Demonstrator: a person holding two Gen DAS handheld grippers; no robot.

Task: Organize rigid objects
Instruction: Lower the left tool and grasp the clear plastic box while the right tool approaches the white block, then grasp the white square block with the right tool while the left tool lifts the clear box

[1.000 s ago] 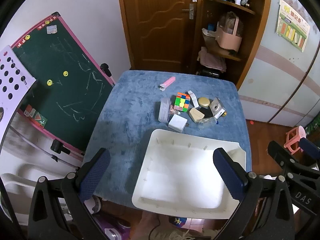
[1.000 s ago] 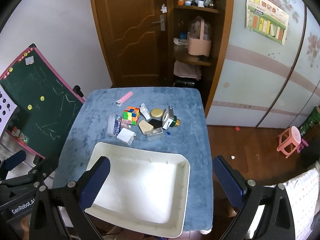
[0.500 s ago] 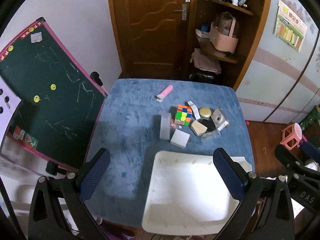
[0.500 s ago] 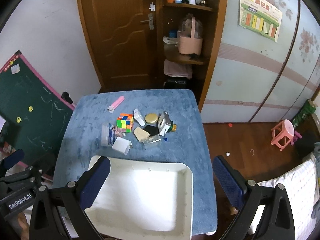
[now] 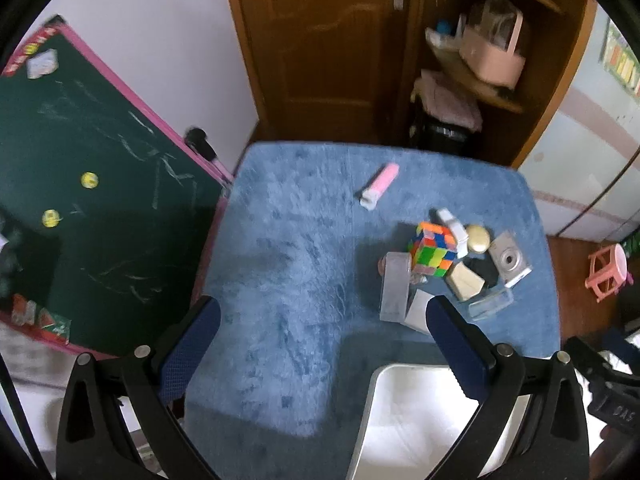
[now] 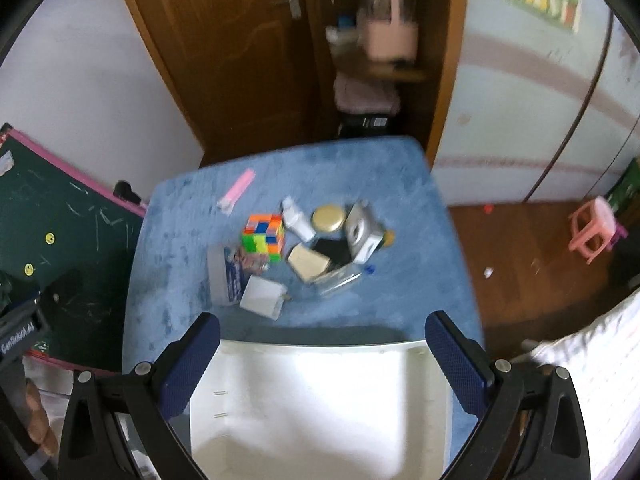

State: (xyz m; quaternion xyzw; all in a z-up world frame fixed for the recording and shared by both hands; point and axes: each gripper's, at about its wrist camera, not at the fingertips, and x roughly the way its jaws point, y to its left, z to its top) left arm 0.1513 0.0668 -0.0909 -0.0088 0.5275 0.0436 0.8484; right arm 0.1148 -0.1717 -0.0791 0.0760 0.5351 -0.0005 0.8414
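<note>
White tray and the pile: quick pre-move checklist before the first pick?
1. Left tongs open, holding nothing: ok.
2. Right tongs open, holding nothing: ok.
3. White tray has nothing in its visible part: ok.
4. Pile on the blue cloth, apart from the tray: ok.
5. Rubik's cube top unobstructed: ok.
6. Right wrist view sharp enough to aim: not ok, blurred.
</note>
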